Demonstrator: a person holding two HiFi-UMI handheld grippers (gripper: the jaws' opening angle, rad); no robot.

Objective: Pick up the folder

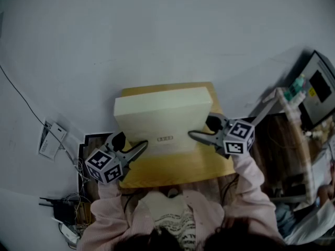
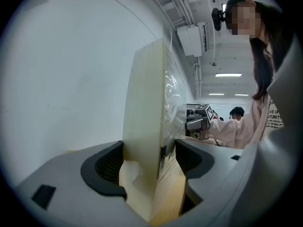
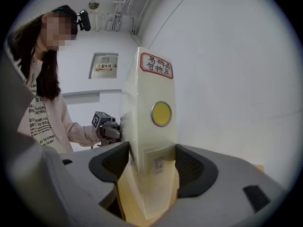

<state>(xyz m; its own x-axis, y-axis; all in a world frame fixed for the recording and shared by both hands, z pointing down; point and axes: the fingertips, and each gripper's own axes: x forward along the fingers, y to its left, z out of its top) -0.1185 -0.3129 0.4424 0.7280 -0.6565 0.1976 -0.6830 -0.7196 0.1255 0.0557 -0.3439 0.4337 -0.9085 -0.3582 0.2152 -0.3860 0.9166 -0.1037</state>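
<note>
A thick cream box folder (image 1: 162, 120) is held above the small wooden table (image 1: 172, 172), gripped from both ends. My left gripper (image 1: 137, 151) clamps its left end, and in the left gripper view the folder (image 2: 147, 112) stands between the pads of this gripper (image 2: 144, 162). My right gripper (image 1: 201, 137) clamps the right end. There the folder's spine (image 3: 152, 141), with a yellow disc and a red-edged label, fills the gap in the right gripper (image 3: 152, 164). Each gripper view shows the opposite gripper past the folder: the right one (image 2: 196, 122) and the left one (image 3: 106, 126).
White papers and a cable (image 1: 51, 140) lie on the pale floor at the left. A black adapter with wires (image 1: 63, 211) lies by the person's left sleeve. A cluttered shelf unit with a screen (image 1: 309, 95) stands at the right.
</note>
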